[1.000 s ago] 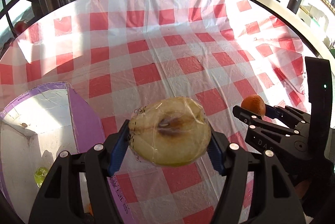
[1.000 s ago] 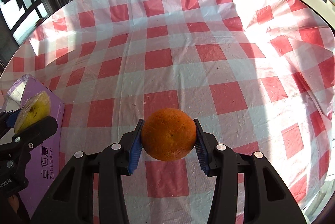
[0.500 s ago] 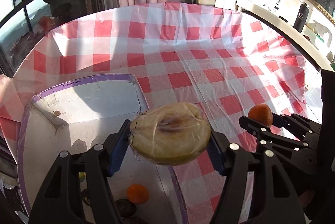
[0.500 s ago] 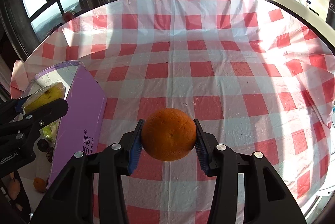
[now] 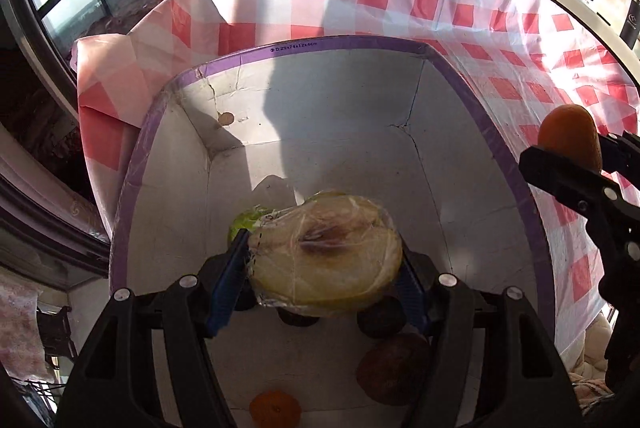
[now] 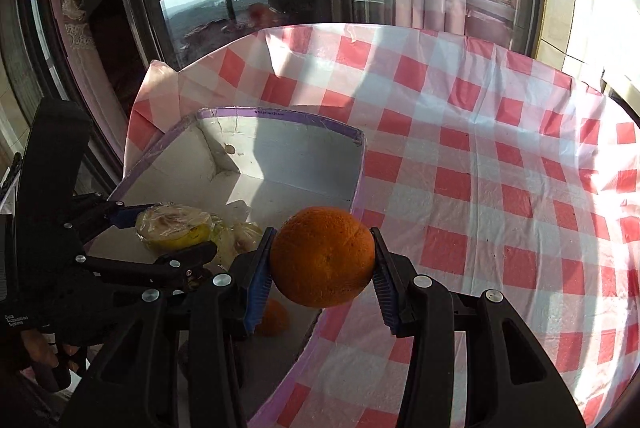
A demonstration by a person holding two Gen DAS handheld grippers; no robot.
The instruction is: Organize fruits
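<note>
Left gripper point(image 5: 324, 260), black with blue pads, is closed on a pale yellow half fruit wrapped in clear plastic film point(image 5: 326, 264), with the cut face turned up to the camera. It holds this fruit over the inside of a white cardboard box with a purple rim point(image 5: 340, 42). Under the gripper, on the box floor, lie a green fruit point(image 5: 242, 222) at about 10 o'clock from the wrapped half, a small orange fruit point(image 5: 275, 409) at 6 o'clock, and a dark reddish round fruit point(image 5: 390, 368) at about 5 o'clock.

Right gripper point(image 6: 322, 268), of the same kind, is clamped on a round orange point(image 6: 323, 257), one pad at each side. It hangs just above the right wall of the box, at 3 o'clock from the left gripper.

The box stands on a red and white checked plastic tablecloth point(image 6: 480, 180), which spreads from 12 to 4 o'clock.
</note>
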